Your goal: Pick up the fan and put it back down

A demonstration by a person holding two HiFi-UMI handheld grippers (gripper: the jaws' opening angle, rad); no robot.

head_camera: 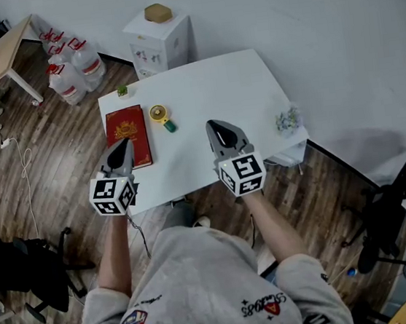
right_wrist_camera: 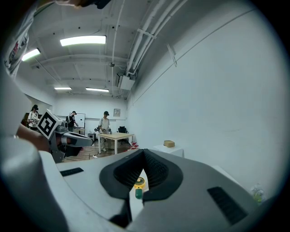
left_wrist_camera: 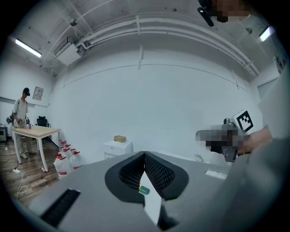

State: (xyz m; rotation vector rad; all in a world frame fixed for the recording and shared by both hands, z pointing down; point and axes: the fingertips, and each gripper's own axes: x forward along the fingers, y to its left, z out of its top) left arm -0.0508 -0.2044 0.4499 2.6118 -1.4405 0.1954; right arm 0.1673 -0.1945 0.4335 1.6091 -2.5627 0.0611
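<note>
A small hand fan (head_camera: 161,116) with a yellow round head and a green handle lies on the white table (head_camera: 252,85), left of its middle. My left gripper (head_camera: 122,147) hovers over the table's near left part, above the lower end of a red book, its jaws shut and empty. My right gripper (head_camera: 215,127) hangs near the table's middle, to the right of the fan and nearer to me, also shut and empty. In the left gripper view only the fan's green handle (left_wrist_camera: 143,190) shows below the closed tips (left_wrist_camera: 145,155). In the right gripper view the fan (right_wrist_camera: 139,183) lies ahead, under the closed tips (right_wrist_camera: 144,152).
A red book (head_camera: 126,130) lies left of the fan, with a small green object (head_camera: 122,91) at the far left corner. Crumpled clear plastic (head_camera: 287,120) sits near the right edge. Behind the table stand a white cabinet (head_camera: 161,42) and water bottles (head_camera: 70,67). People stand at a wooden table (right_wrist_camera: 115,135).
</note>
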